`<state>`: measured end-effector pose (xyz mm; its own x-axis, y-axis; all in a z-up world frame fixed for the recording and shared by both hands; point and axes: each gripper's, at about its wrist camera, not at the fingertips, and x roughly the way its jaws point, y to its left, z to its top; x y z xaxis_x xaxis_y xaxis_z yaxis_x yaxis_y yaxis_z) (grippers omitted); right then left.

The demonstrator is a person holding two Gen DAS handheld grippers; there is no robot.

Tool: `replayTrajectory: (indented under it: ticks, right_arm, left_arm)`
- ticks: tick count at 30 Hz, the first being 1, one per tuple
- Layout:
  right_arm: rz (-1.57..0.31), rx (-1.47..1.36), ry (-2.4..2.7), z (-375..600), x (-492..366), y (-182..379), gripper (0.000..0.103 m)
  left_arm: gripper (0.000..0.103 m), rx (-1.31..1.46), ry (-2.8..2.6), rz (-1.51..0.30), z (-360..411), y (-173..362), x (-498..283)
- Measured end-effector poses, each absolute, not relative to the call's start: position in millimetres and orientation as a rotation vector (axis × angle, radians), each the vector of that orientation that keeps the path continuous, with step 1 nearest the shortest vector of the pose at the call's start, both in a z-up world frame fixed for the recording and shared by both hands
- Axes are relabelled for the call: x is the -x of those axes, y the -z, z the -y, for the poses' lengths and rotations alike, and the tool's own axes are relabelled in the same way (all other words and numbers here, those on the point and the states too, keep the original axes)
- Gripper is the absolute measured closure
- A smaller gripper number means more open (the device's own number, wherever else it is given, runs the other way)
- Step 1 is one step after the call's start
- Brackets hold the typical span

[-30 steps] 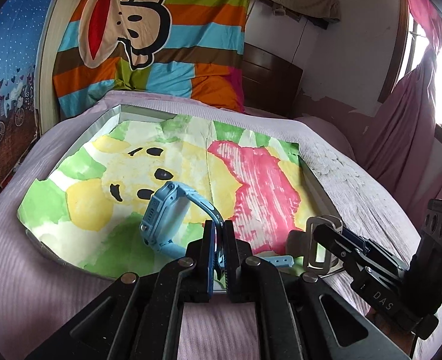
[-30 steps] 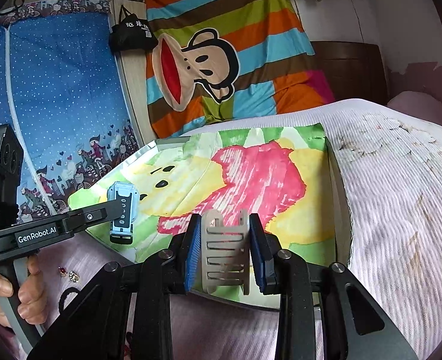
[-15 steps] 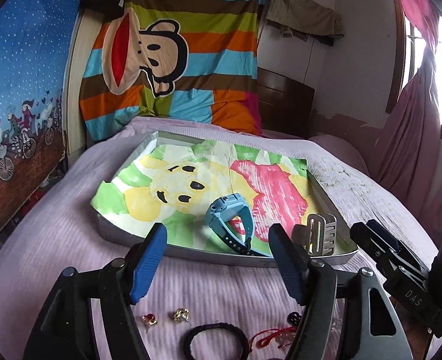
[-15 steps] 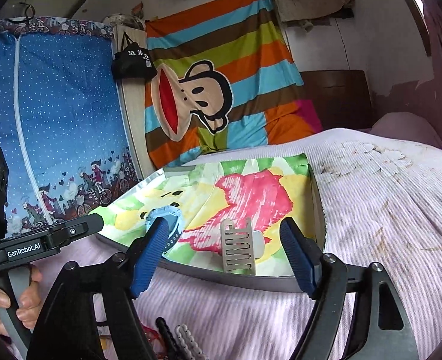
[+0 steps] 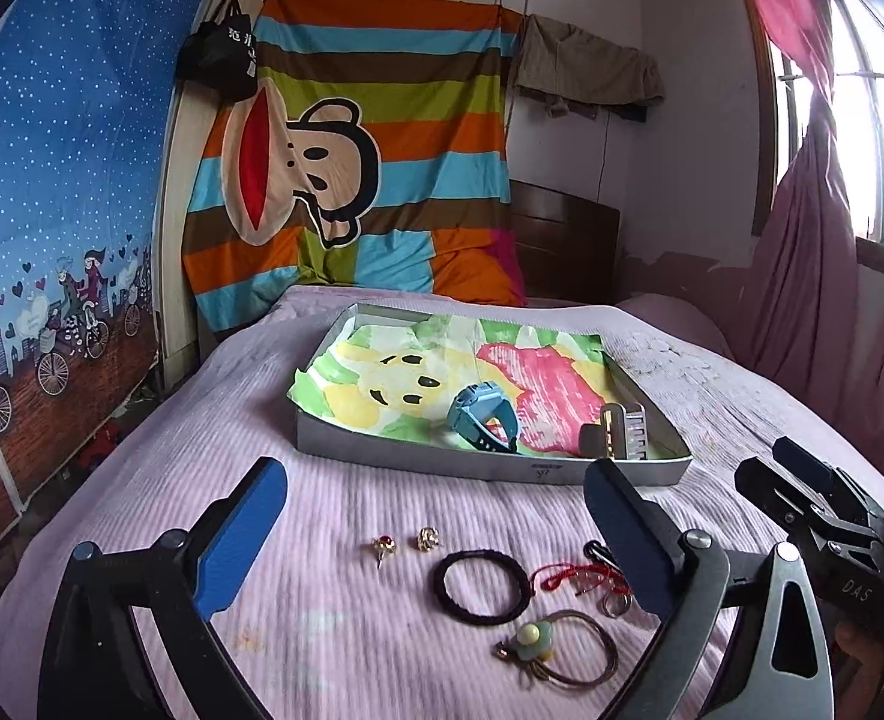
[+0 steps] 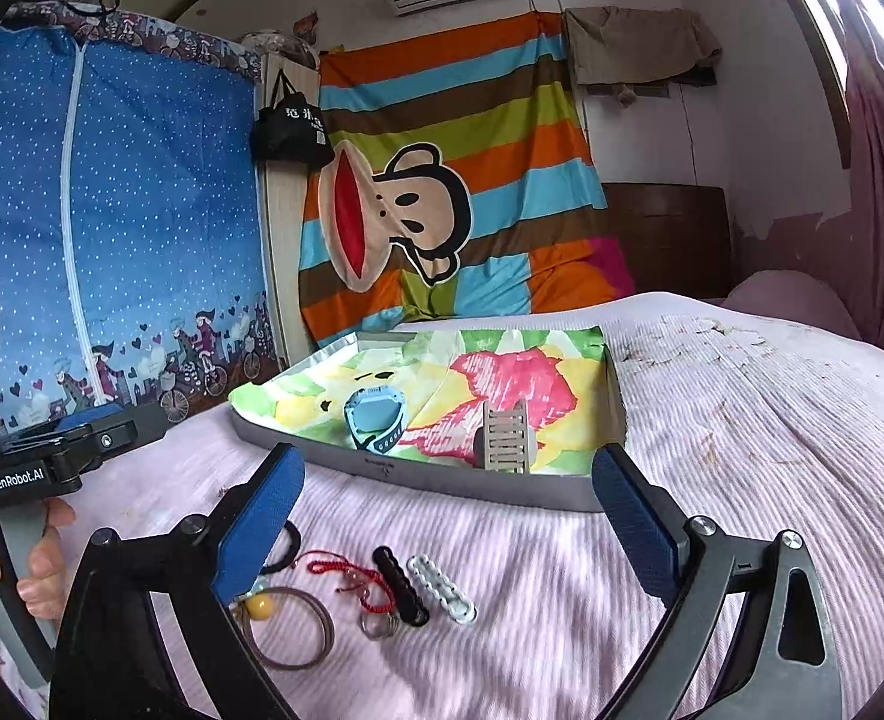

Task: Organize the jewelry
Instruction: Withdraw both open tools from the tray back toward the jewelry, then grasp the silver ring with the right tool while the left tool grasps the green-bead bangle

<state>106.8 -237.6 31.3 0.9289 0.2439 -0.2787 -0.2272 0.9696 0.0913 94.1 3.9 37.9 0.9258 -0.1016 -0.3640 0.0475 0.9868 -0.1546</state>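
Note:
A shallow grey tray (image 5: 490, 471) (image 6: 442, 483) lined with a colourful cartoon sheet lies on the pink bed. A blue watch (image 5: 481, 417) (image 6: 375, 417) and a silver hair clip (image 5: 622, 432) (image 6: 505, 438) lie inside it. On the bedspread in front lie two small earrings (image 5: 405, 542), a black hair tie (image 5: 481, 585), a red cord bracelet (image 5: 583, 577) (image 6: 351, 579), a beaded hair loop (image 5: 553, 648) (image 6: 285, 630), a ring (image 6: 377, 624), a black clip (image 6: 399, 585) and a white clip (image 6: 442, 588). My left gripper (image 5: 435, 534) and right gripper (image 6: 448, 522) both hang open and empty above these loose pieces.
A striped monkey blanket (image 5: 351, 180) hangs behind the bed. A blue printed curtain (image 5: 51, 210) covers the left wall. Pink curtains (image 5: 802, 276) and a window are at the right. A hand (image 6: 27, 564) holds the left gripper's handle.
Both grippers let go, the left of the blue watch and the right of the silver clip, opened wide and pulled back from the tray. The loose jewelry on the bedspread came into view.

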Motion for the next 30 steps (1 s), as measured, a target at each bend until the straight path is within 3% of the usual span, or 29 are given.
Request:
replayTrajectory:
  ticks: [12, 13, 15, 22, 24, 26, 30]
  right_arm:
    - [-0.423, 0.024, -0.287, 237, -101, -10, 0.010]
    - [-0.440, 0.031, -0.298, 237, -102, -8, 0.012]
    - [-0.472, 0.050, -0.316, 232, -106, -3, 0.028]
    - [-0.568, 0.075, -0.407, 219, -115, 12, 0.053]
    - [-0.604, 0.090, -0.422, 213, -118, 18, 0.067]
    - [-0.632, 0.102, -0.433, 209, -121, 23, 0.072]
    - [-0.673, 0.121, -0.445, 202, -125, 32, 0.079]
  left_arm:
    - [0.003, 0.091, 0.157, -0.505, -5, -11, -83]
    - [0.003, 0.099, 0.169, -0.520, -6, -8, -85]
    - [0.004, 0.111, 0.194, -0.547, -7, -4, -87]
    - [0.039, 0.147, 0.312, -0.655, -4, 14, -96]
    - [0.051, 0.148, 0.351, -0.665, 0, 20, -95]
    - [0.063, 0.147, 0.376, -0.682, 3, 25, -94]
    - [0.072, 0.156, 0.418, -0.723, 8, 31, -100]
